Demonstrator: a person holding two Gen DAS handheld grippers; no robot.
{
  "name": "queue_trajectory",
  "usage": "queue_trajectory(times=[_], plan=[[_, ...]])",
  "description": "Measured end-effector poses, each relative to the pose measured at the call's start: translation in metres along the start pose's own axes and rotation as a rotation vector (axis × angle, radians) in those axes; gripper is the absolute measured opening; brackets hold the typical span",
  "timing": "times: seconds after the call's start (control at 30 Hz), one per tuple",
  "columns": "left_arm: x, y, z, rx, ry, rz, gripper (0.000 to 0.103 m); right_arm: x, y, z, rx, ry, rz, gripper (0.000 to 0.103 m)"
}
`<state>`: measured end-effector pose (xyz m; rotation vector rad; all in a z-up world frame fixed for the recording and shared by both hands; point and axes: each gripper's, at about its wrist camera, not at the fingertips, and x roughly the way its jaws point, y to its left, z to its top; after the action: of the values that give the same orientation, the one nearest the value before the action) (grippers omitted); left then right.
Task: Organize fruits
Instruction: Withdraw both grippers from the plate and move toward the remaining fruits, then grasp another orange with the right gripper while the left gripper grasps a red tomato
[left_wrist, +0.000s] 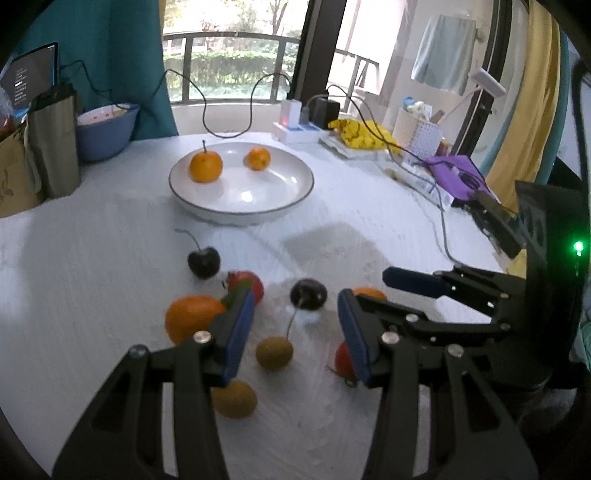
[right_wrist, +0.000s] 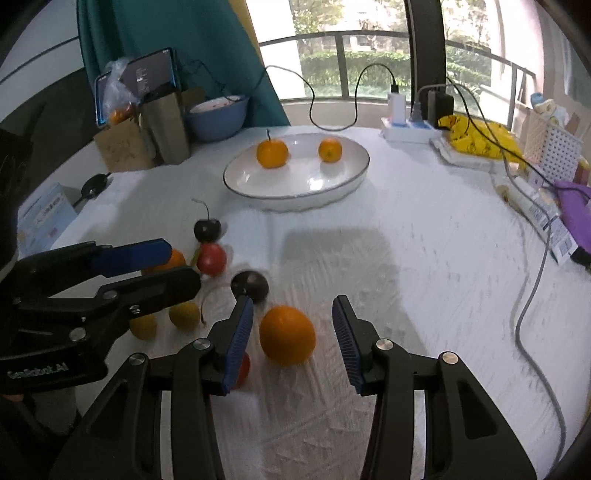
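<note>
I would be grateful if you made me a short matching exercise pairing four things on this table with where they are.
Things:
1. plate
2. blue bowl
3. orange
4. yellow bag

Places:
A. between the right gripper's open fingers
B. beside the white basket
C. behind the steel cup
D. holding two small oranges

Pairs: 1-D, 2-C, 3-A, 4-B

Your right gripper (right_wrist: 293, 341) stands open around an orange (right_wrist: 287, 335), pads not touching it. Far beyond, the white plate (right_wrist: 354, 173) holds two oranges.
</note>
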<state>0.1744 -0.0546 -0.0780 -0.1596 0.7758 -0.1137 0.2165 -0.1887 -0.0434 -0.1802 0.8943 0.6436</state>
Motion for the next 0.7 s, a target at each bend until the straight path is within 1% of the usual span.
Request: queue_trajectory(times=[0.13, 0.17, 0.2, 0.23, 0.4, 0.7], plan=[[0.001, -0.005, -0.007, 0.01, 0.015, 0.001, 0.049, 0.006, -0.003, -0.006, 0.014, 0.026, 0.023, 0.047], [0.002, -0.006, -0.008, 0.013, 0.018, 0.001, 0.049, 0.005, -0.004, -0.007, 0.022, 0.023, 0.025, 0.045], [0.002, -0.007, -0.009, 0.015, 0.022, 0.0, 0.049, 0.004, -0.004, -0.006, 0.025, 0.022, 0.035, 0.039], [0.002, -0.009, -0.01, 0.018, 0.025, -0.002, 0.049, 0.004, -0.003, -0.006, 0.023, 0.021, 0.045, 0.035], [0.003, -0.022, -0.014, 0.061, 0.038, -0.02, 0.049, -0.003, -0.006, -0.009, 0.027, 0.008, 0.031, 0.035], [0.017, -0.044, -0.024, 0.162, 0.084, -0.033, 0.049, -0.032, -0.038, -0.009, 0.051, -0.044, -0.043, 0.035]])
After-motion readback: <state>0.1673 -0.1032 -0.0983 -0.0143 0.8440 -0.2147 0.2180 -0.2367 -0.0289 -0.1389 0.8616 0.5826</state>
